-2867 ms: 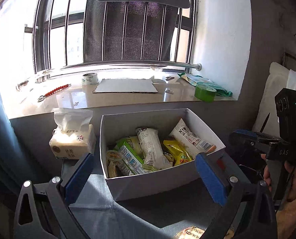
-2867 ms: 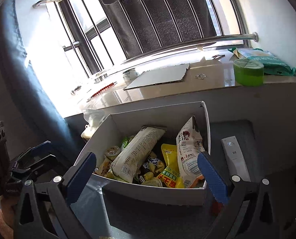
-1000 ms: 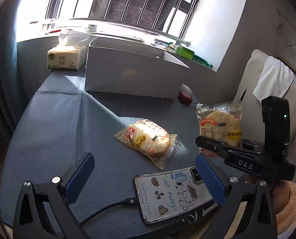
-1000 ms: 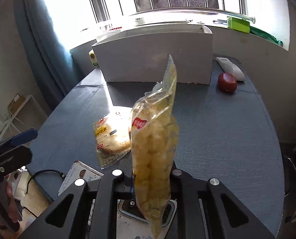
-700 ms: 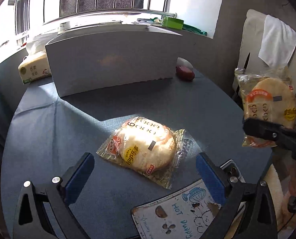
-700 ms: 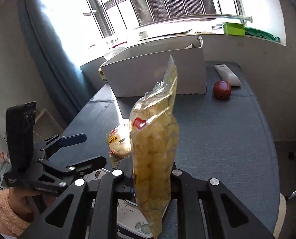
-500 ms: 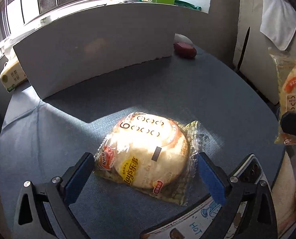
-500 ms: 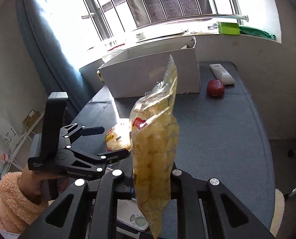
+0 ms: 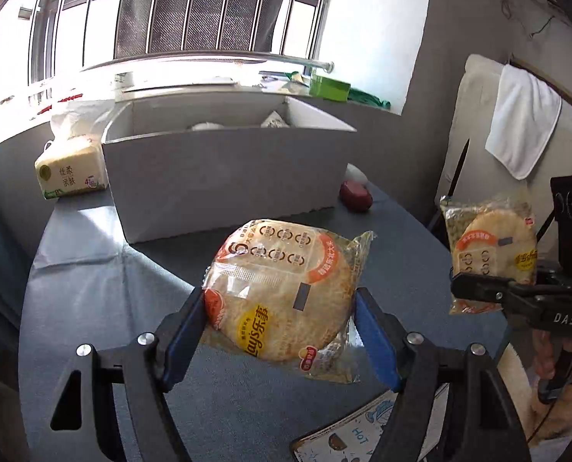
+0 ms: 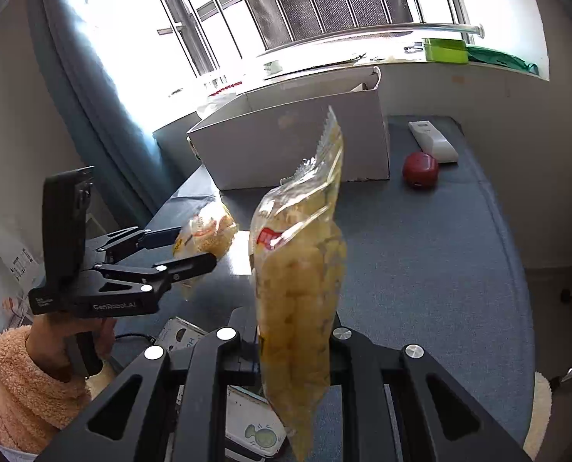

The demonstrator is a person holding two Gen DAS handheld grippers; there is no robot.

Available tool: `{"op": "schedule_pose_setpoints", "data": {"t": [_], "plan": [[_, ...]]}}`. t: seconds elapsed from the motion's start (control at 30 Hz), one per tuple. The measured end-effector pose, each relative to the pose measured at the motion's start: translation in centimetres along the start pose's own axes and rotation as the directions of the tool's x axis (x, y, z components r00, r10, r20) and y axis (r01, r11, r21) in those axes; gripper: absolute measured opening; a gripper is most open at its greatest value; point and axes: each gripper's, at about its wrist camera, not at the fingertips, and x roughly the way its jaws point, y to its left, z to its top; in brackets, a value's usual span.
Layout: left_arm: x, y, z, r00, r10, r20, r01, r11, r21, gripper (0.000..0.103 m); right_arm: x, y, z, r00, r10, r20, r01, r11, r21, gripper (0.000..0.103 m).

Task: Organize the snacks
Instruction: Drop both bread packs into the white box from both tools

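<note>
While left hand-held gripper point(image 9: 278, 331) closes on flat cracker pack point(image 9: 282, 288), right hand-held gripper point(image 10: 293, 350) clamps upright pack point(image 10: 301, 281).

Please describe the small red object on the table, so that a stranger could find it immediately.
Find the white cardboard box on the blue-grey table. By its right corner lies the small red object, just before a white remote. It is the only round, dark red thing there.

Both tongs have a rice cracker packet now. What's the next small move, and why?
Probably carry the packet in the right tongs forward over the open white box and let go. That packet is clamped and off the table, and the box sits straight ahead. The left tongs are closing on the second packet, so let that grip settle first.
</note>
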Motion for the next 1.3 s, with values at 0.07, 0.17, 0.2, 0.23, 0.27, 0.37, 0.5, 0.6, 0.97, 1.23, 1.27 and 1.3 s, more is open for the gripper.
{"op": "schedule_pose_setpoints", "data": {"t": [0.07, 0.17, 0.2, 0.23, 0.27, 0.37, 0.5, 0.6, 0.97, 1.23, 1.27, 1.3], "plan": [[-1.4, 1.0, 1.8, 0.998, -0.004, 0.068, 0.006, 0.999, -0.033, 0.079, 0.3, 0.1, 1.7, 1.0, 0.022, 0.011, -0.022, 1.0, -0.011, 0.017], [-2.5, 2.5, 5.0, 0.99, -0.008, 0.143, 0.019, 0.997, -0.08, 0.079, 0.9, 0.2, 5.0, 0.999, 0.035, 0.032, -0.034, 0.999, -0.028, 0.017], [-2.7, 3.0, 6.2, 0.986, -0.007, 0.165, 0.023, 0.995, -0.094, 0.079, 1.2, 0.1, 6.2, 0.998, 0.048, 0.039, -0.047, 0.999, -0.027, 0.017], [-2.7, 3.5, 7.3, 0.983, -0.006, 0.181, 0.025, 0.995, -0.101, 0.079, 1.4, 0.1, 7.3, 0.997, 0.061, 0.047, -0.06, 0.998, -0.021, 0.017], [-2.5, 4.0, 8.5, 0.982, -0.005, 0.191, 0.025, 0.994, -0.104, 0.079, 1.7, 0.1, 8.5, 0.996, 0.078, 0.05, -0.077, 0.997, -0.016, 0.017], [-1.3, 5.9, 11.7, 0.981, 0.0, 0.195, 0.024, 0.992, -0.12, 0.079, 2.8, 0.0, 12.6, 0.995, 0.077, 0.071, -0.076, 0.997, -0.014, 0.017], [2.2, 7.8, 15.6, 0.987, 0.038, 0.158, -0.018, 0.991, -0.13, 0.079, 5.8, -0.3, 18.0, 0.996, 0.071, 0.061, -0.072, 0.997, 0.014, 0.017], [4.9, 8.3, 17.4, 0.989, 0.07, 0.131, -0.058, 0.993, -0.099, 0.079, 8.2, -0.7, 20.9, 0.998, 0.038, 0.044, -0.038, 0.999, 0.007, 0.017], [7.4, 9.0, 17.4, 0.988, 0.144, 0.064, -0.138, 0.987, -0.087, 0.103, 11.7, -3.1, 24.1, 0.998, -0.03, 0.058, 0.025, 0.997, 0.079, 0.103], [1.5, 5.5, 16.7, 0.93, 0.295, 0.221, -0.299, 0.954, -0.015, 0.103, 9.1, -2.5, 23.0, 0.992, -0.083, 0.097, 0.082, 0.996, 0.019, 0.103], [0.7, 5.1, 16.5, 0.921, 0.309, 0.235, -0.313, 0.949, -0.022, 0.103, 8.2, -2.2, 22.5, 0.989, -0.098, 0.11, 0.099, 0.995, -0.002, 0.103], [-0.1, 4.7, 16.4, 0.916, 0.314, 0.25, -0.317, 0.948, -0.027, 0.103, 7.6, -1.6, 22.3, 0.985, -0.117, 0.125, 0.122, 0.992, -0.026, 0.103]]}}
